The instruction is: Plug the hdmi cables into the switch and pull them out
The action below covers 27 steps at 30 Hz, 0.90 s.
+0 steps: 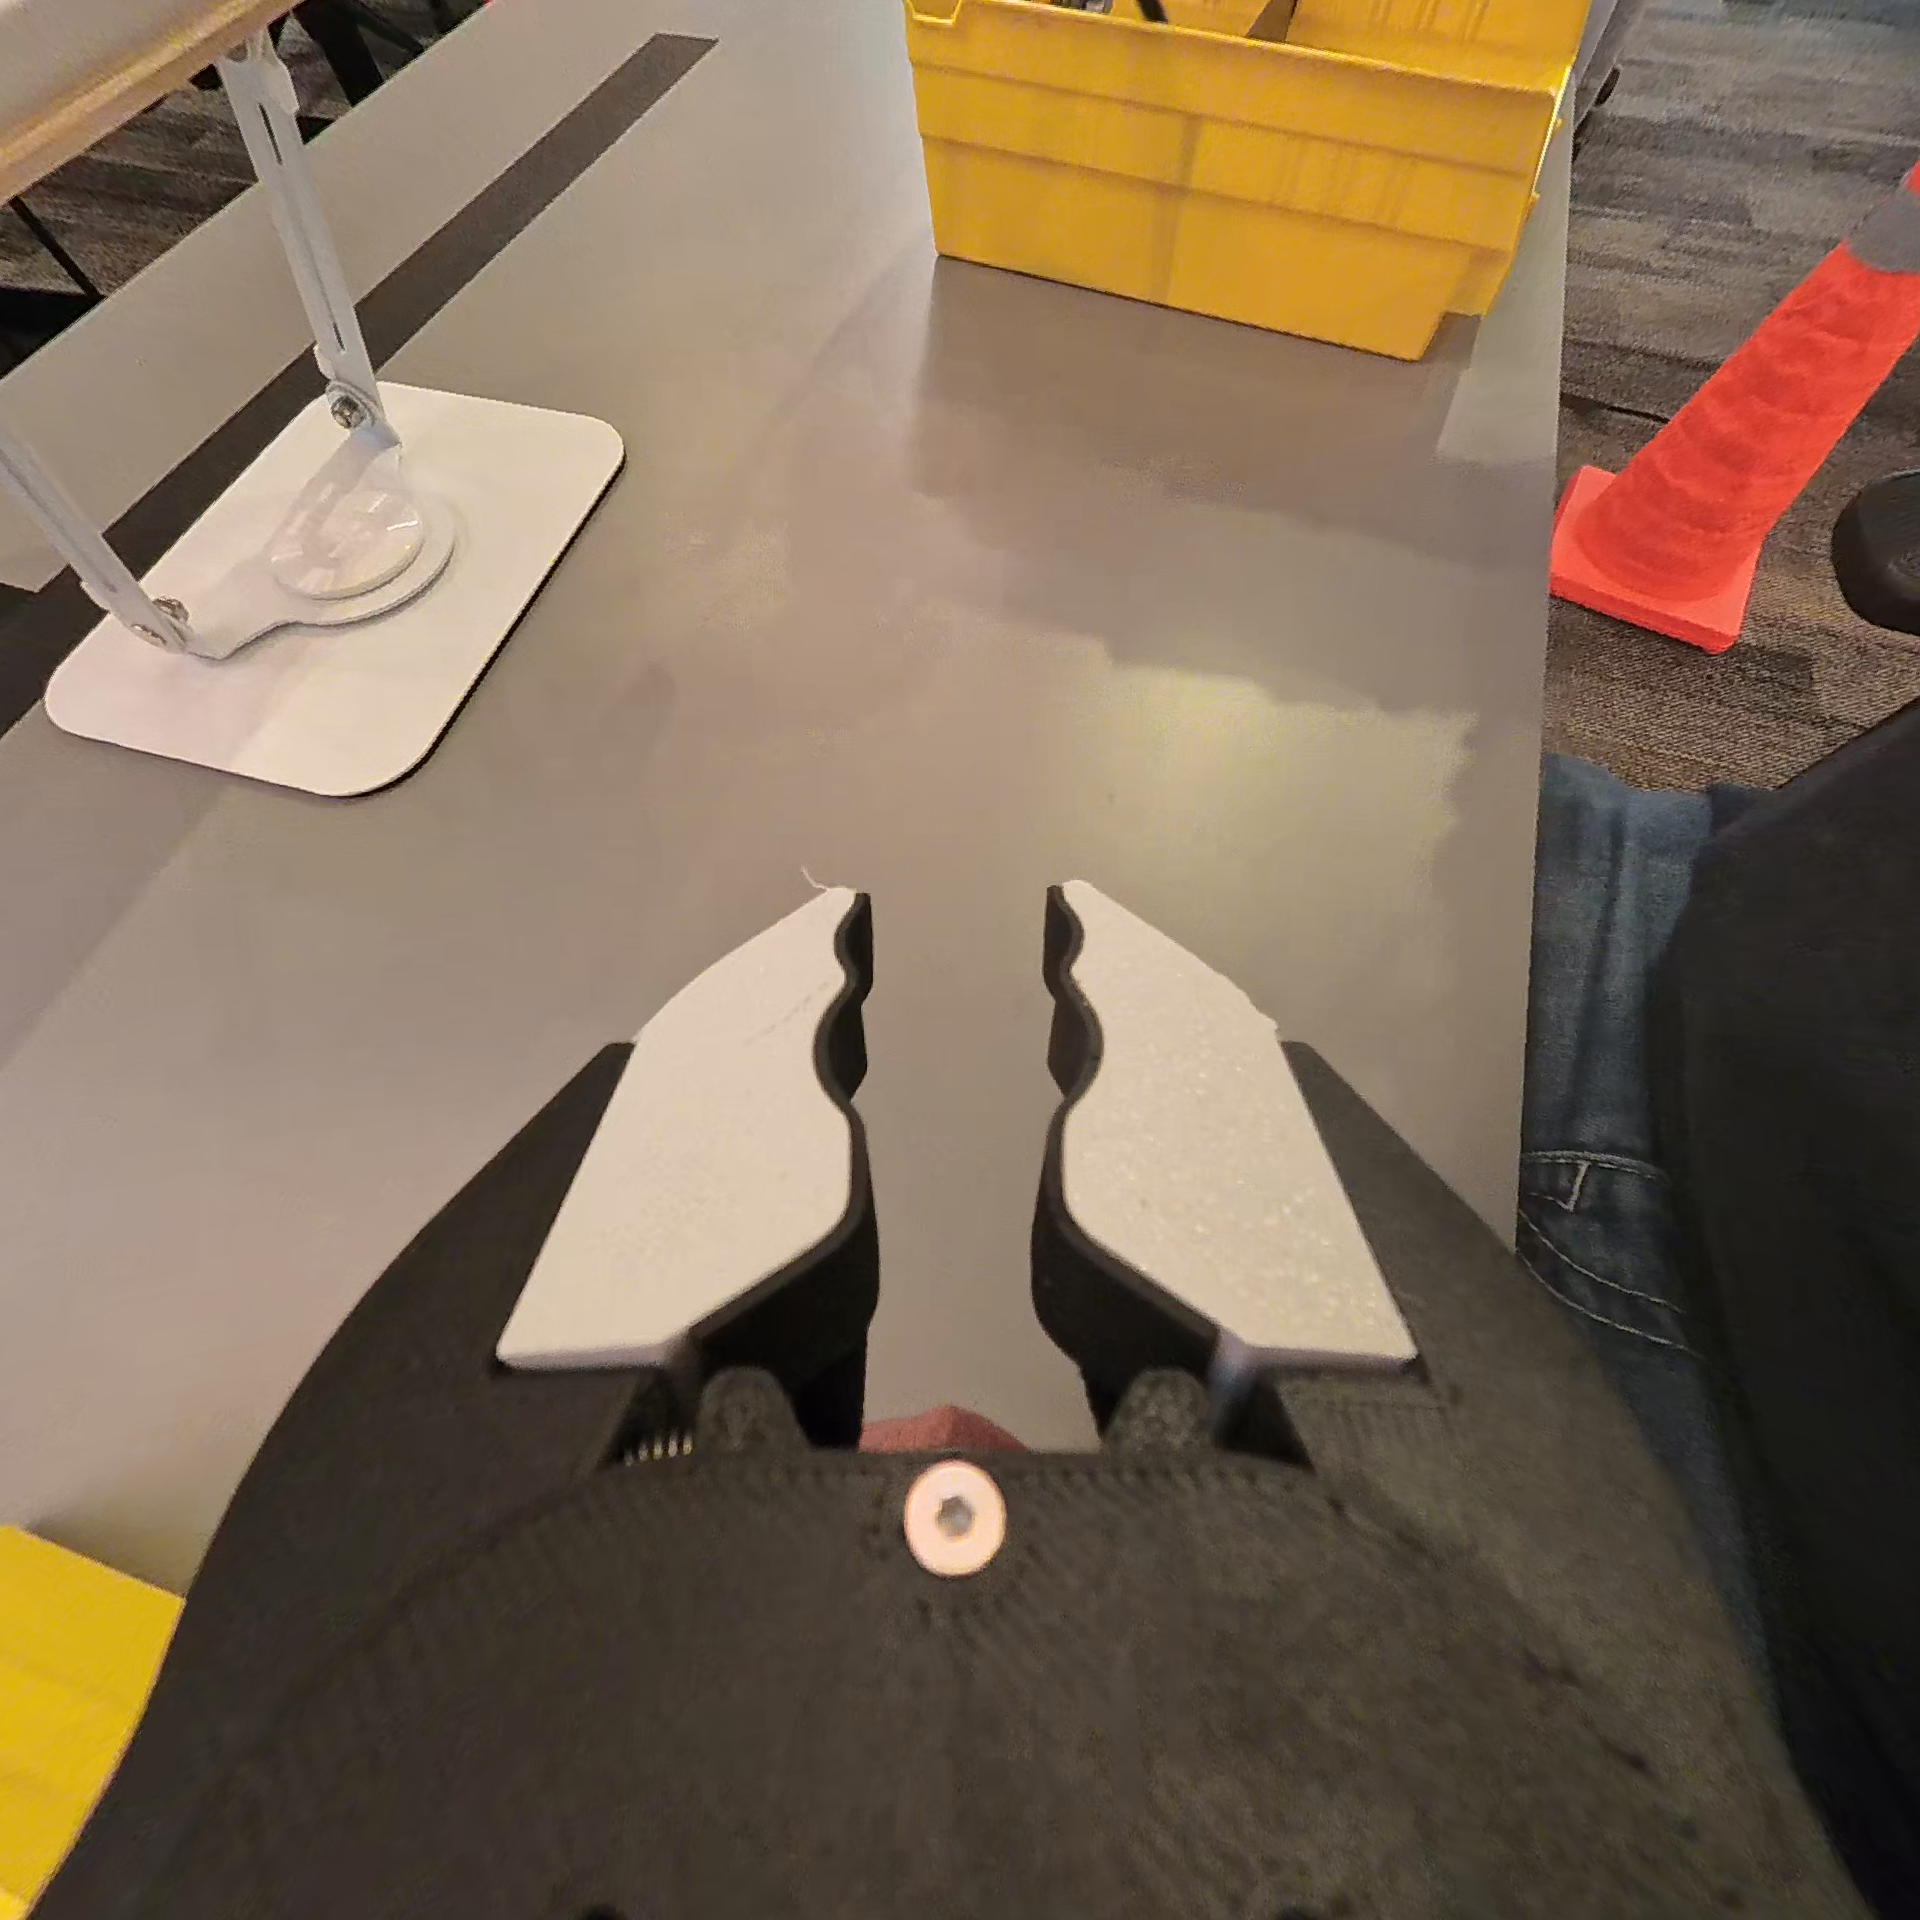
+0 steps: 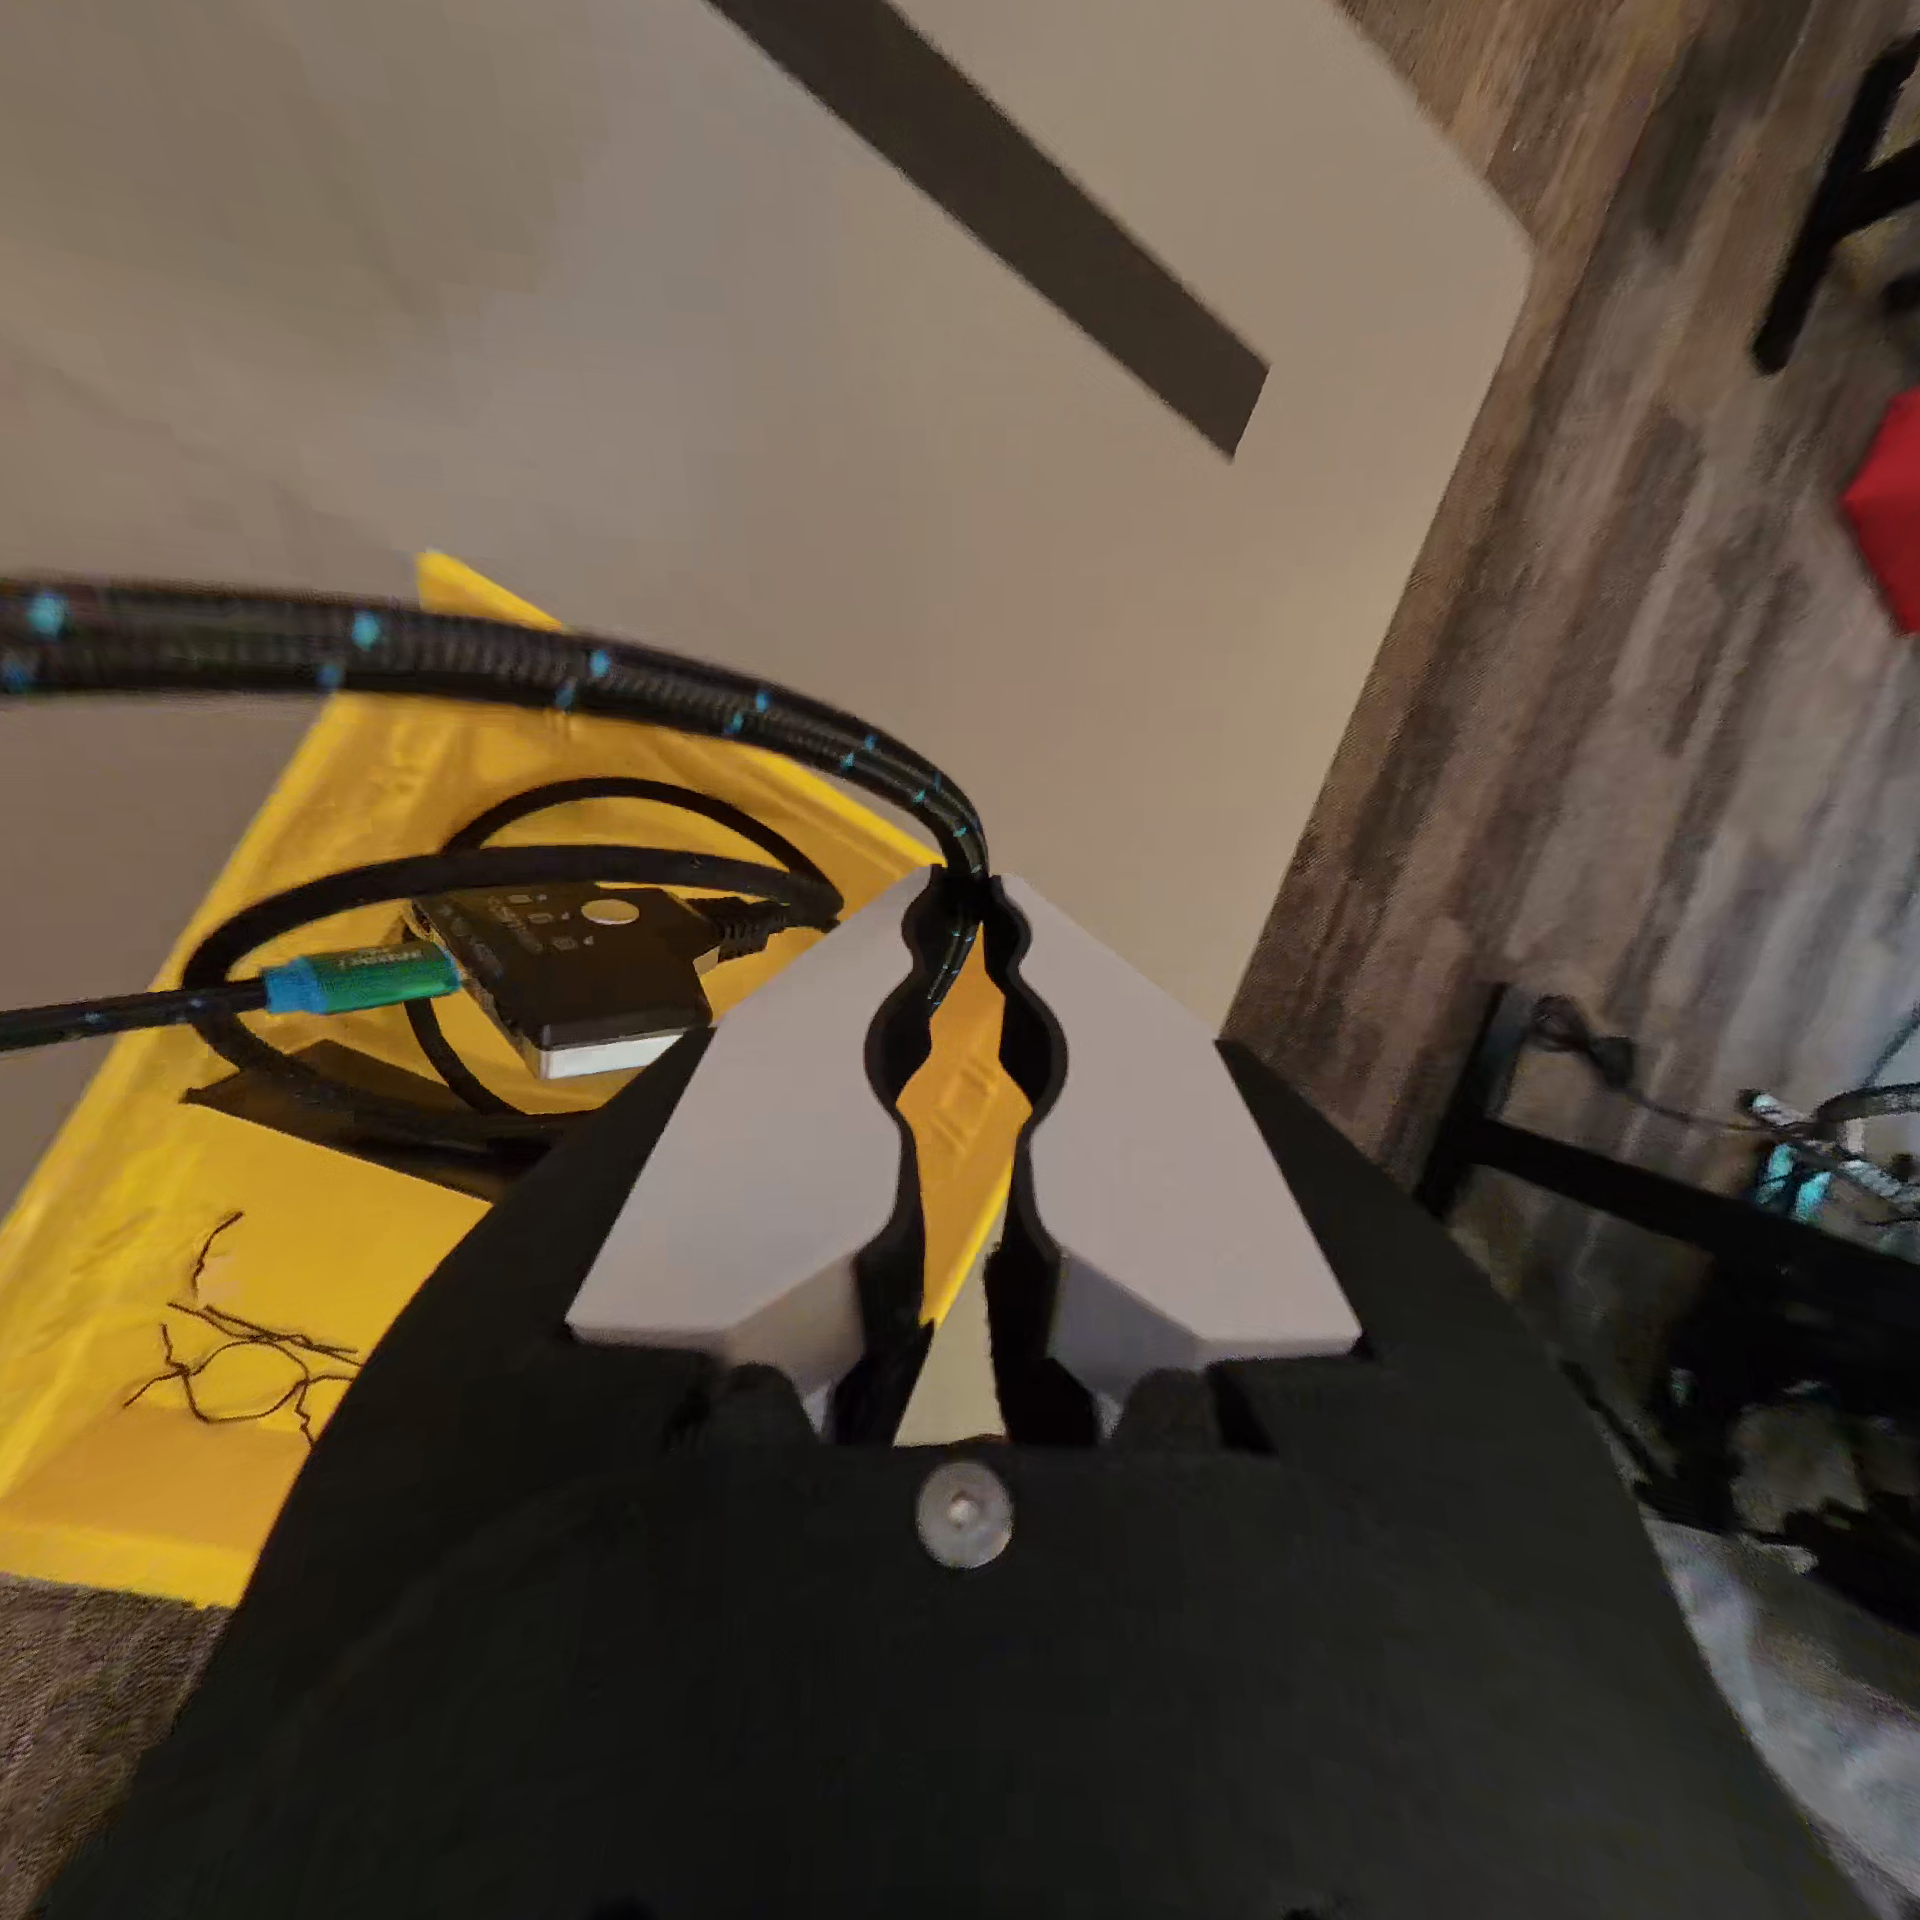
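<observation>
In the right wrist view my right gripper is shut on a black braided HDMI cable with blue flecks, which arcs up and left out of the frame. Below it a black HDMI switch lies in a yellow bin, with a green-and-blue HDMI plug at its left end and a plain black cable looped around it. In the left wrist view my left gripper is open and empty above the bare grey table. No cable or switch shows in that view.
A white stand base with a slanted metal arm sits at the table's left. Yellow bins stand at the far edge. A red cone is on the floor to the right. A person's jeans are beside the table edge. Loose black threads lie in the bin. Tip to tip, the grippers are about 55 cm apart.
</observation>
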Tool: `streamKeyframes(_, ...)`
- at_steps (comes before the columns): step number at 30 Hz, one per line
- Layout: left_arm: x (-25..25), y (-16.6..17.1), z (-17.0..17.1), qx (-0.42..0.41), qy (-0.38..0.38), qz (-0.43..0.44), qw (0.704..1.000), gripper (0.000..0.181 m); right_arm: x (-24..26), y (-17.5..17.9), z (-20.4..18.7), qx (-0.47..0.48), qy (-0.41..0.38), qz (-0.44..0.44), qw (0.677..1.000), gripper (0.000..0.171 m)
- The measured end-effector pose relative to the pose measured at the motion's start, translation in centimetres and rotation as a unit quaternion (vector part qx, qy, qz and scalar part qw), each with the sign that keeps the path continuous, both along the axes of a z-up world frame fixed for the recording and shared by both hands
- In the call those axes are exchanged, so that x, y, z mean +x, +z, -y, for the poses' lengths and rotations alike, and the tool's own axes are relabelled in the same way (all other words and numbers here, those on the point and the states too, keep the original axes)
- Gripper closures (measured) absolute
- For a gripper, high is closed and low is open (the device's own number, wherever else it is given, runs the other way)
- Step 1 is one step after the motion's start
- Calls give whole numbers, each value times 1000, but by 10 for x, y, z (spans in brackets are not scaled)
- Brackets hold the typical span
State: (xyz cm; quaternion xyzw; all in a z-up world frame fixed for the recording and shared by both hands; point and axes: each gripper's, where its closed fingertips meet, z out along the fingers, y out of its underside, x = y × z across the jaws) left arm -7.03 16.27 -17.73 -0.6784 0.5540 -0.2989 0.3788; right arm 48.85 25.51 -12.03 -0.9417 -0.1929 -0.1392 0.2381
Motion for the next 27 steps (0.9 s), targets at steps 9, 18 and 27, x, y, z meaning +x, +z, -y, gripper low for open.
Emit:
streamKeyframes(9, 1, -2, -1, 3, 2, -8, 1000, 150, 20, -110, 20, -102, -27, -25, 994, 167)
streamKeyframes(18, 0, -4, 0, 5, 1, -12, 1000, 150, 15, -169, 33, -240, 15, 52, 969, 166)
streamKeyframes(27, 1, -5, 2, 7, -4, -18, 1000, 150, -27, -170, 23, -236, 76, 38, 968, 166)
